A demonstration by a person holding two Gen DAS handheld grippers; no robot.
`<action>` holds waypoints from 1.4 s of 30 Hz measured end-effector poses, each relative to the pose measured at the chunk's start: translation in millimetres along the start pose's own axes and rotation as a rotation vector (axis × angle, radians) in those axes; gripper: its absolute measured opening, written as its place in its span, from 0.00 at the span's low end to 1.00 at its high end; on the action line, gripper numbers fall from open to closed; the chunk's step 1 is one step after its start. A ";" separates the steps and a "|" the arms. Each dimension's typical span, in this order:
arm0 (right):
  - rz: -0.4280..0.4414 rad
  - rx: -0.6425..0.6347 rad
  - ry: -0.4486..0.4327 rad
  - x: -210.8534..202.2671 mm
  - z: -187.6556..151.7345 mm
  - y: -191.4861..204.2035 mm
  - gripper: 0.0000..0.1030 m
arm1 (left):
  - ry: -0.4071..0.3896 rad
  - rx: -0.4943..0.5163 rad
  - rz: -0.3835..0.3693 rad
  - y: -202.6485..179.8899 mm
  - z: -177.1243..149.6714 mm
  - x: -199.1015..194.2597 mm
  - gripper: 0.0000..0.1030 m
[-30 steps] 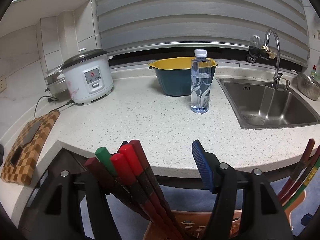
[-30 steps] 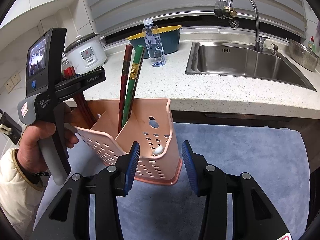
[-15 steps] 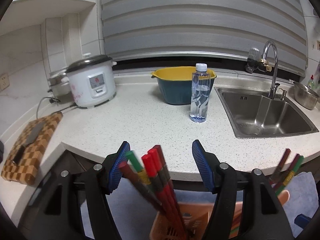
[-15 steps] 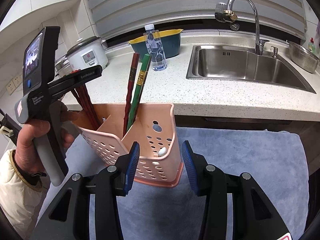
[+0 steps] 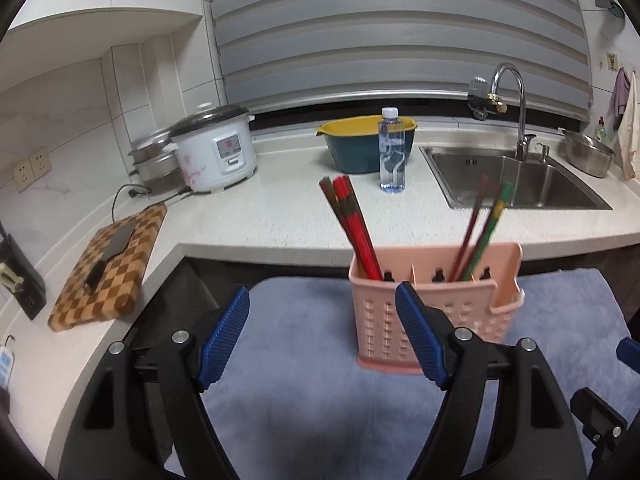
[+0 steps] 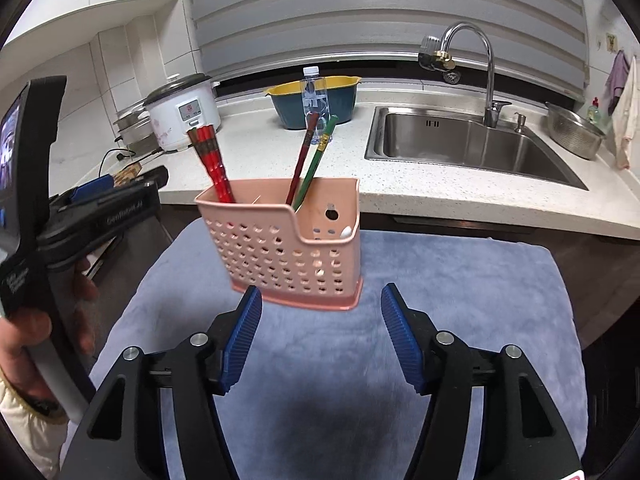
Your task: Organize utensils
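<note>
A pink perforated utensil holder [image 5: 436,312] [image 6: 288,240] stands on a blue-grey towel [image 5: 304,368] [image 6: 460,300]. A bundle of red chopsticks [image 5: 352,224] [image 6: 212,164] leans in its left compartment. A dark red and a green chopstick [image 5: 486,224] [image 6: 314,156] lean in the right compartment. My left gripper [image 5: 320,340] is open and empty, in front of and left of the holder; it also shows in the right wrist view [image 6: 100,200]. My right gripper [image 6: 320,336] is open and empty, just in front of the holder.
Behind the towel runs a speckled counter [image 5: 280,216] with a rice cooker [image 5: 216,152], a teal and yellow bowl [image 5: 356,144], a water bottle [image 5: 392,152], a sink [image 5: 516,180] with a tap and a checkered cutting board [image 5: 108,268] bearing a knife.
My left gripper opened, let go of the red chopsticks in the left compartment and drew back and up. My right gripper backed slightly from the holder.
</note>
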State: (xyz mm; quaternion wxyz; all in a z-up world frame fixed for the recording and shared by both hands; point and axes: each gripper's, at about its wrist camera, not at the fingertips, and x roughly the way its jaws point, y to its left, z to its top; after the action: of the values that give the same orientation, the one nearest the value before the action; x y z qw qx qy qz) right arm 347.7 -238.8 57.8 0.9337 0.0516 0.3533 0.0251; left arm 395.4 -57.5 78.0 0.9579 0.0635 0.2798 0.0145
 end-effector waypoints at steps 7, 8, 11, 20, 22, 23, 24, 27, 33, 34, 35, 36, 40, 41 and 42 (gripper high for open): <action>-0.030 0.030 -0.015 -33.8 -17.8 8.8 0.69 | 0.007 0.003 0.016 3.7 -19.4 -40.2 0.80; -0.032 0.036 -0.012 -36.8 -19.4 9.4 0.69 | 0.010 0.008 0.017 2.8 -20.7 -42.8 0.80; -0.041 0.040 -0.009 -43.1 -23.8 11.7 0.69 | 0.014 0.016 0.026 2.5 -27.0 -52.9 0.80; -0.069 0.042 -0.014 -54.1 -30.8 19.8 0.70 | 0.038 0.016 0.028 2.3 -39.4 -66.4 0.85; -0.073 0.040 -0.010 -54.8 -31.6 20.6 0.70 | 0.046 0.020 0.028 2.6 -41.9 -67.0 0.85; -0.079 0.039 -0.012 -55.5 -32.1 21.0 0.70 | 0.050 0.020 0.027 2.7 -43.1 -67.4 0.85; -0.084 0.036 -0.016 -56.5 -32.7 21.7 0.70 | 0.052 0.018 0.026 2.7 -44.6 -68.1 0.86; -0.098 0.031 -0.029 -59.2 -34.8 24.3 0.79 | 0.056 0.013 0.024 3.4 -47.1 -70.5 0.87; -0.096 0.043 -0.030 -62.9 -37.2 25.9 0.79 | 0.057 0.015 0.022 4.2 -50.1 -76.0 0.87; -0.096 0.043 -0.029 -63.3 -37.3 26.6 0.79 | 0.058 0.014 0.022 4.2 -49.9 -76.7 0.87; -0.098 0.040 -0.030 -63.6 -37.4 26.8 0.79 | 0.059 0.011 0.022 4.6 -50.5 -77.6 0.87; -0.100 0.038 -0.031 -63.9 -37.5 27.0 0.79 | 0.060 0.009 0.022 5.4 -51.0 -78.4 0.88; -0.104 0.036 -0.030 -67.2 -39.8 29.1 0.79 | 0.061 0.008 0.026 7.1 -54.0 -83.1 0.89; -0.104 0.038 -0.031 -68.2 -40.6 29.5 0.79 | 0.061 0.008 0.027 7.5 -54.7 -84.3 0.89; -0.104 0.039 -0.030 -69.6 -41.6 30.0 0.79 | 0.061 0.007 0.027 7.9 -55.6 -85.7 0.89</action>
State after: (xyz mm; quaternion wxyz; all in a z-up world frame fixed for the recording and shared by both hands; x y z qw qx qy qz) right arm 267.8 -211.6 75.9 0.9379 0.0517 0.3417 -0.0309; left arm 293.3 -48.8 78.4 0.9484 0.0704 0.3079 0.0284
